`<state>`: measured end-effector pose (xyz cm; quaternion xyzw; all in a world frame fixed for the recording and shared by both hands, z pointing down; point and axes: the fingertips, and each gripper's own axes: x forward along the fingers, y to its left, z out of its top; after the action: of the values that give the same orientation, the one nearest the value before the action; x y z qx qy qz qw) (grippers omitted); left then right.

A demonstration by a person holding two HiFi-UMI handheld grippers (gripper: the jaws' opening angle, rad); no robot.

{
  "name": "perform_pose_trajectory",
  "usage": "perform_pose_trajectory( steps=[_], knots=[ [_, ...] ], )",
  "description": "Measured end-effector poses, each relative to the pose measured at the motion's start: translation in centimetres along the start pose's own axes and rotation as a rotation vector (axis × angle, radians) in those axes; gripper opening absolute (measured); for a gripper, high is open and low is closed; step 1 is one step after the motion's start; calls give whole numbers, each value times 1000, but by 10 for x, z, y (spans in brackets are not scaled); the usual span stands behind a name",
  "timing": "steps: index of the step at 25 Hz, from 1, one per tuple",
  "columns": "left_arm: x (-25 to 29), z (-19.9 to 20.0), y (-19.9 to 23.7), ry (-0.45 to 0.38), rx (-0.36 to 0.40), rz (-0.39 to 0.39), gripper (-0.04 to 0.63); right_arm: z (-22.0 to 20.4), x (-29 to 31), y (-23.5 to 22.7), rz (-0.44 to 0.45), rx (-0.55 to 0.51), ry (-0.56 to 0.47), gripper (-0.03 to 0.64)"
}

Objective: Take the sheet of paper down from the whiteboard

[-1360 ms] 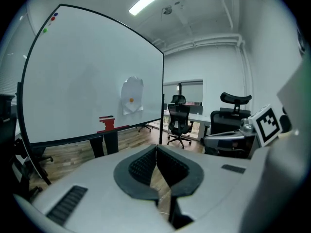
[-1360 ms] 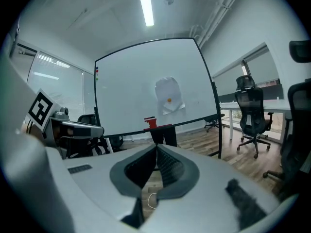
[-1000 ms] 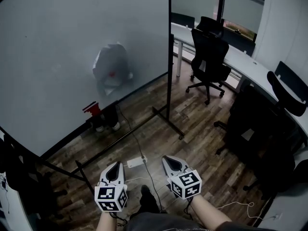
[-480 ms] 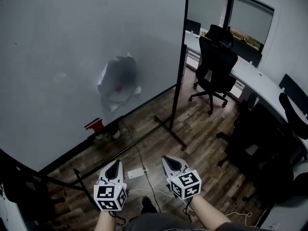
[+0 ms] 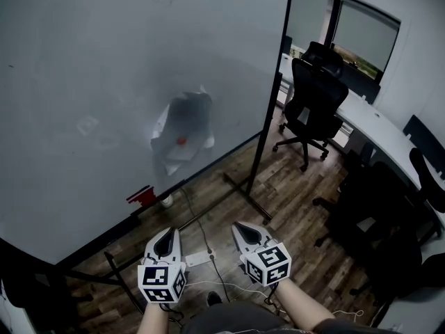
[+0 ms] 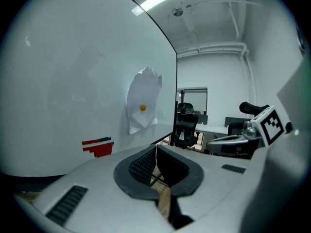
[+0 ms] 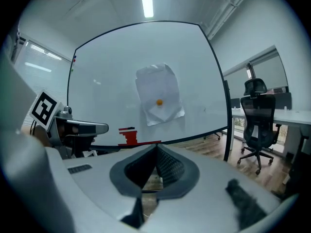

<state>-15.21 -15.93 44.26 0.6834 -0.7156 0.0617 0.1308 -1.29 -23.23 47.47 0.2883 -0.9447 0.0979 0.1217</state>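
Note:
A crumpled white sheet of paper (image 5: 182,127) hangs on the whiteboard (image 5: 104,82), pinned by a small orange magnet (image 5: 181,141). The sheet (image 6: 143,103) shows ahead in the left gripper view, and the sheet (image 7: 158,100) sits at the centre of the right gripper view. My left gripper (image 5: 164,240) and right gripper (image 5: 245,229) are held side by side low in the head view, well short of the board. Both are shut with nothing between their jaws.
A red eraser (image 5: 142,196) sits on the board's lower edge. The board's black stand (image 5: 245,193) and cables run across the wooden floor. Black office chairs (image 5: 314,103) and a long white desk (image 5: 375,127) fill the right side.
The view has closed in on the whiteboard; the sheet now looks larger and sits further right and lower in the head view. Both grippers stay shut and side by side.

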Motion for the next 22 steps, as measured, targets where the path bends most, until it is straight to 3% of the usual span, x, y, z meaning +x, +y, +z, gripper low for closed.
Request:
perform_pose_trajectory(
  steps=[11,17,22],
  knots=[
    [11,32,18,-66,37,12,15,35,38,-2,-10,-19,-64,25],
    [14,41,30,-83,20,104,15,59,73,-8,32,-60,-96,25],
    [22,53,41,-95,3,191,15,84,108,-5,121,-108,-109,25]
  ],
)
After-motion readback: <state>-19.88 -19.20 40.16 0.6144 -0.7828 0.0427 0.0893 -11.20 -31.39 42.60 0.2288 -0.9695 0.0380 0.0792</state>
